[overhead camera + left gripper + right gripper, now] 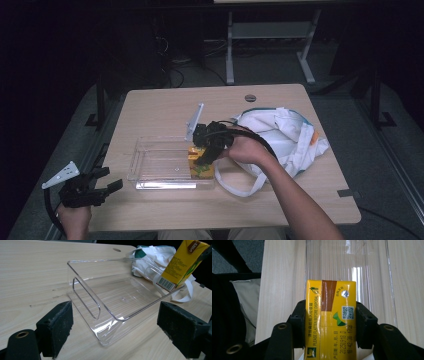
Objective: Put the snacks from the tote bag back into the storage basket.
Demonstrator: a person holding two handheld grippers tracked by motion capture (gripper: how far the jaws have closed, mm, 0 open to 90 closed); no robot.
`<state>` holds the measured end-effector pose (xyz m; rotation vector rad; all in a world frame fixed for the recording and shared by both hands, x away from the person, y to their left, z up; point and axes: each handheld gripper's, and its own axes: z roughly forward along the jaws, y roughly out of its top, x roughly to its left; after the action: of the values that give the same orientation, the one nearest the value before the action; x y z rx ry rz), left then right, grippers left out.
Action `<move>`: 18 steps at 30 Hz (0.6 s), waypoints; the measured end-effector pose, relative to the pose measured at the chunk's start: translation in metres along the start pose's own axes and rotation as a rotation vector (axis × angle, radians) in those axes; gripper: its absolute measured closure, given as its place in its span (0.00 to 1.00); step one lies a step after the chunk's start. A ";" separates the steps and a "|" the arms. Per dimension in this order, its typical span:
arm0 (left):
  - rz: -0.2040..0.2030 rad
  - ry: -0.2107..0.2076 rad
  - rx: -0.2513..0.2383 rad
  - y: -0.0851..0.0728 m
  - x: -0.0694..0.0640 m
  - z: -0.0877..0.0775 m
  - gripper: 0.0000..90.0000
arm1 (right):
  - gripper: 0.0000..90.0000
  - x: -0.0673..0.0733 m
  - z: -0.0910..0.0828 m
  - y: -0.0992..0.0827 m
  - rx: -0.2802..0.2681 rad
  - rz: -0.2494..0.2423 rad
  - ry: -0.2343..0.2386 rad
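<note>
The right tool [204, 156] is clamped on a yellow drink carton [330, 320], its two black jaws pressing the carton's narrow sides in the right gripper view. The carton's top face shows a brown band, a foil straw hole, a small printed code and a line of date digits. In the high view the carton [200, 162] is held at the right end of a clear plastic tray [150, 162], at or just above its rim; whether it touches the tray cannot be told. In the left gripper view the carton [181, 263] is tilted, with its barcode end lowest, just over the tray's far edge [140, 312].

The tray lies flat on the pale wooden counter [160, 107], with a slot handle cut in its near wall [86, 298] as the left gripper view sees it. A white cloth bag [285, 137] with a teal edge and white straps lies crumpled on the counter just beside the right hand [247, 147], to the right of the tray.

The left tool [107, 189] is at the counter's near left corner, well apart from the tray, its foam-faced jaws standing wide apart with nothing between them
</note>
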<state>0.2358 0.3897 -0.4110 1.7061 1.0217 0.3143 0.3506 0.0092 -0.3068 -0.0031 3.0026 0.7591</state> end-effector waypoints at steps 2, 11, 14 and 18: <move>-0.001 0.000 -0.001 0.000 0.000 0.000 0.14 | 0.58 0.000 0.002 0.000 0.007 0.004 0.002; 0.001 0.001 -0.001 0.000 0.000 0.000 0.14 | 0.58 0.001 0.008 -0.002 0.012 0.000 0.005; -0.001 0.000 -0.005 0.000 0.000 0.000 0.14 | 0.58 0.001 0.010 -0.003 0.014 0.002 0.007; -0.002 0.000 -0.005 0.000 0.000 0.000 0.14 | 0.58 0.001 0.012 -0.004 0.013 0.001 0.008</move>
<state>0.2356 0.3900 -0.4111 1.7009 1.0219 0.3151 0.3503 0.0114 -0.3192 -0.0043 3.0155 0.7407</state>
